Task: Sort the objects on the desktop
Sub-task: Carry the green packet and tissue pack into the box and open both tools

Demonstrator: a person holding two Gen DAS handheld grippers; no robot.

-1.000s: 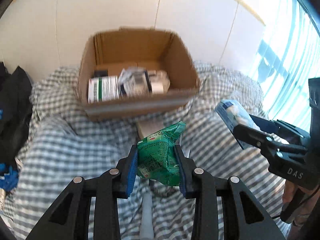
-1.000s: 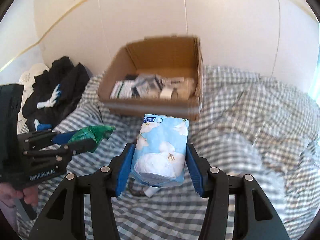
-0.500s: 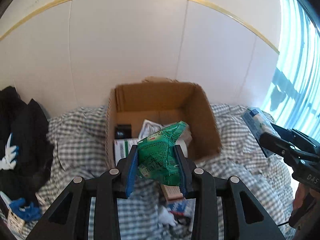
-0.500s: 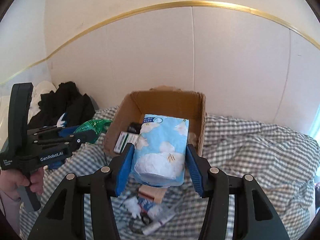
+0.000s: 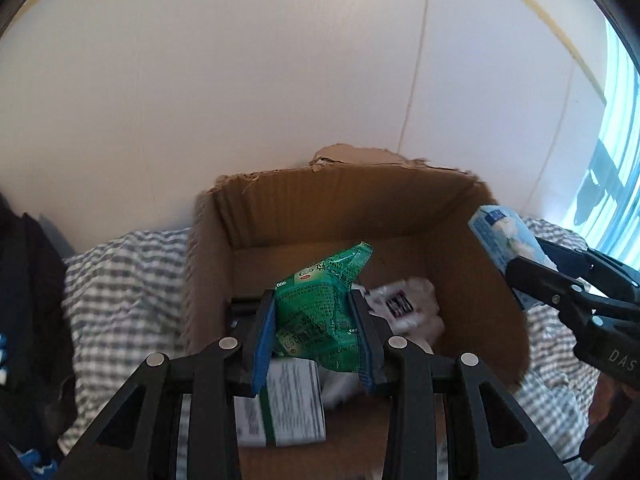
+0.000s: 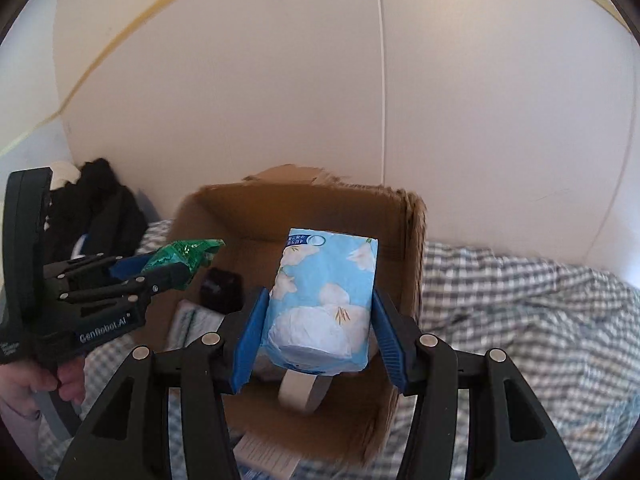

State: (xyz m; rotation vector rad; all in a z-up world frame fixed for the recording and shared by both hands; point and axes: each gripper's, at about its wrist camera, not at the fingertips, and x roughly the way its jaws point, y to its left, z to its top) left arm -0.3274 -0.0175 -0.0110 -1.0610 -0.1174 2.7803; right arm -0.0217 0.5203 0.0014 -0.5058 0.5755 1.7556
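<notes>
Cardboard box (image 5: pixel 440 224) sits on the checked cloth (image 6: pixel 520 320); the left tongs (image 5: pixel 316 328) squeeze a green packet (image 5: pixel 320 312) over the box; the right tongs (image 6: pixel 318 328) squeeze a blue tissue pack (image 6: pixel 324 296) over it too.

Colours over the brown cardboard box (image 5: pixel 400 216)

Green printed packet (image 5: pixel 320 312) at centre between blue pads (image 5: pixel 264 340); pale blue tissue pack (image 6: pixel 324 300) with white flowers, centre of the right view; grey-and-white checked cloth (image 6: pixel 520 320) lower right; black clothing (image 6: pixel 100 216) at left; cream wall (image 5: pixel 280 80) above.
</notes>
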